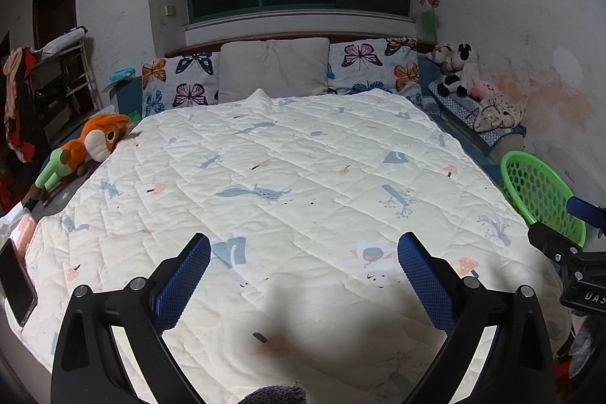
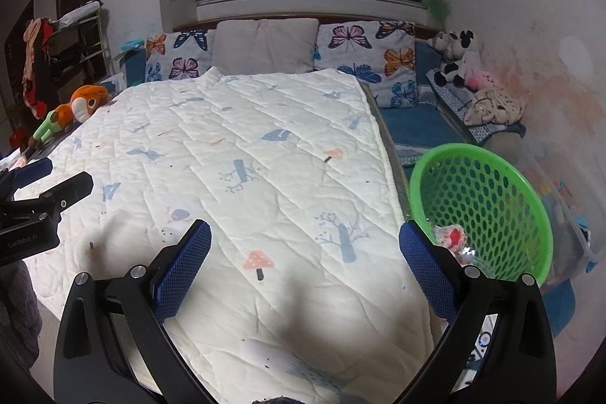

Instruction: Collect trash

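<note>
A green mesh basket (image 2: 488, 203) stands at the right side of the bed, with crumpled red and white trash (image 2: 452, 237) lying inside it. It also shows in the left wrist view (image 1: 538, 192). My left gripper (image 1: 303, 252) is open and empty above the cream quilt (image 1: 288, 184). My right gripper (image 2: 305, 241) is open and empty above the quilt (image 2: 246, 154), its right finger (image 2: 424, 264) close to the basket rim. The right gripper shows at the right edge of the left wrist view (image 1: 564, 241). The left gripper shows at the left edge of the right wrist view (image 2: 41, 199).
Butterfly pillows (image 1: 178, 82) and a grey pillow (image 1: 272, 70) lean at the headboard. An orange plush toy (image 1: 83, 150) lies at the bed's left edge. Plush animals (image 1: 458, 70) sit at the right by the wall. A dark phone (image 1: 15, 283) lies at the near left.
</note>
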`<action>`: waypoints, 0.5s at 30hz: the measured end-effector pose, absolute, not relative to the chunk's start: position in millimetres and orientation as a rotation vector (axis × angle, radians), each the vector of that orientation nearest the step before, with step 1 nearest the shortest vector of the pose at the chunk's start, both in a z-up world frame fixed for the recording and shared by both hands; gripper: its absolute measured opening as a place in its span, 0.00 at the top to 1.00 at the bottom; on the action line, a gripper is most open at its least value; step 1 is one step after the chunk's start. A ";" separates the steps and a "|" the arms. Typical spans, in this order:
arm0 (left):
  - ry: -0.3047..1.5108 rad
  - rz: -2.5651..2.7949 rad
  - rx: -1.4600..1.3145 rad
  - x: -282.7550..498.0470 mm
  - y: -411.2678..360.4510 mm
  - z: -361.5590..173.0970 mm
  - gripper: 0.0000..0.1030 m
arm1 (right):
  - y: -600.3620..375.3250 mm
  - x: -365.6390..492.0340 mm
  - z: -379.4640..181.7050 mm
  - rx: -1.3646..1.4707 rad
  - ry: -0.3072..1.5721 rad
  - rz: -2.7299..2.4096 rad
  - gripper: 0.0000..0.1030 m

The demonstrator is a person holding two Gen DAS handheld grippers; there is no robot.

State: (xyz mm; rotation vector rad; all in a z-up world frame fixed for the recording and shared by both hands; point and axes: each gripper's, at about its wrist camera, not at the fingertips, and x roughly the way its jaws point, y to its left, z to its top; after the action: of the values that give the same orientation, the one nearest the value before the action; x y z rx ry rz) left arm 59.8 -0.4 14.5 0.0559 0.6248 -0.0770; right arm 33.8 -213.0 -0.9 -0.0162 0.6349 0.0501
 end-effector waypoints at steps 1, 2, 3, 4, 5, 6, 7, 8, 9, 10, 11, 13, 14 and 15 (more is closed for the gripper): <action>0.626 -0.074 0.055 59.8 0.4 14.1 0.07 | -212.3 34.2 -0.9 -0.016 0.635 0.052 0.04; 0.627 -0.072 0.053 59.3 1.6 13.7 0.07 | -212.1 34.5 -0.8 -0.015 0.634 0.054 0.04; 0.628 -0.070 0.050 59.0 2.7 12.9 0.07 | -211.2 35.0 -0.9 -0.013 0.633 0.055 0.04; 0.629 -0.067 0.049 58.7 3.6 12.2 0.07 | -210.6 35.4 -1.1 -0.011 0.634 0.057 0.04; 0.629 -0.063 0.049 58.5 4.5 11.8 0.07 | -210.2 35.5 -1.1 -0.009 0.634 0.058 0.04; 0.629 -0.060 0.049 58.4 5.2 11.6 0.07 | -209.4 35.9 -1.2 -0.008 0.635 0.061 0.04; 0.628 -0.059 0.049 57.9 5.9 11.6 0.07 | -208.7 36.3 -1.1 -0.008 0.635 0.061 0.04; 0.627 -0.056 0.048 57.8 6.4 11.6 0.07 | -208.0 36.6 -0.9 -0.008 0.635 0.062 0.04; 0.626 -0.054 0.047 57.7 7.0 11.5 0.07 | -208.4 36.0 -1.3 -0.008 0.635 0.063 0.04; 0.625 -0.053 0.046 57.5 7.5 11.4 0.07 | -208.4 36.2 -1.1 -0.008 0.635 0.065 0.04; 0.625 -0.052 0.044 58.0 7.7 12.2 0.07 | -207.7 36.3 -0.9 -0.007 0.634 0.065 0.04; 0.624 -0.049 0.040 57.8 8.8 12.1 0.07 | -207.6 37.0 -0.8 -0.007 0.634 0.067 0.04; 0.623 -0.048 0.039 58.1 9.7 12.2 0.07 | -207.3 37.4 -0.8 -0.007 0.634 0.067 0.04; 0.622 -0.048 0.036 58.4 10.6 12.5 0.07 | -207.2 37.0 -1.2 -0.006 0.633 0.067 0.04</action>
State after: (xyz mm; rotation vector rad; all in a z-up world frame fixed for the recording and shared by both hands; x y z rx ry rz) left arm 58.4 10.6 12.5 0.0364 0.6225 -0.0477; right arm 37.0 -207.2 -1.2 -0.0065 0.6334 0.0667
